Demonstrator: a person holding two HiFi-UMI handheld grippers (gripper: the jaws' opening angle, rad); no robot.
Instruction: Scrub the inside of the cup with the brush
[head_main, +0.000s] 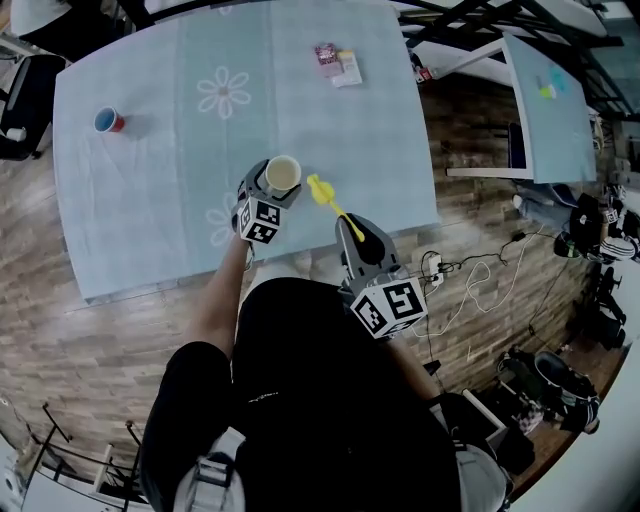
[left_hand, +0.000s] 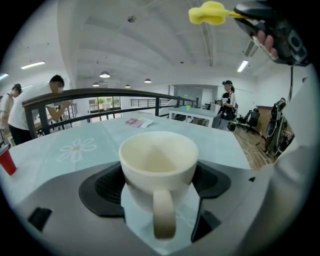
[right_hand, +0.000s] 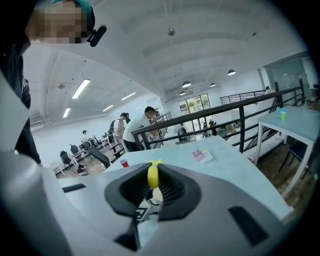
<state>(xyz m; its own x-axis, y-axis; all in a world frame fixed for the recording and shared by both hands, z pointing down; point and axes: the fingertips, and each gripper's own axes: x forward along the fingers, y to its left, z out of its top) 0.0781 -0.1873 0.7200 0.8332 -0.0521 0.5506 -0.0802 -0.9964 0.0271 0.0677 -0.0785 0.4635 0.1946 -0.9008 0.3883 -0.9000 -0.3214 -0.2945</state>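
Observation:
A cream cup (head_main: 283, 174) (left_hand: 159, 170) is held upright above the near part of the table, my left gripper (head_main: 268, 192) (left_hand: 160, 187) shut on it with its handle facing the camera; its inside looks bare. My right gripper (head_main: 358, 235) (right_hand: 152, 187) is shut on a yellow brush (head_main: 330, 200) (right_hand: 152, 175). The brush head (left_hand: 212, 12) hangs just to the right of the cup and above its rim, outside the cup. In the right gripper view the cup (right_hand: 156, 196) shows behind the brush.
The pale blue table (head_main: 150, 200) carries a red cup with a blue inside (head_main: 108, 120) at the far left and small pink and white packets (head_main: 337, 64) at the far side. Cables (head_main: 480, 280) lie on the wood floor to the right. A second table (head_main: 550, 100) stands beyond.

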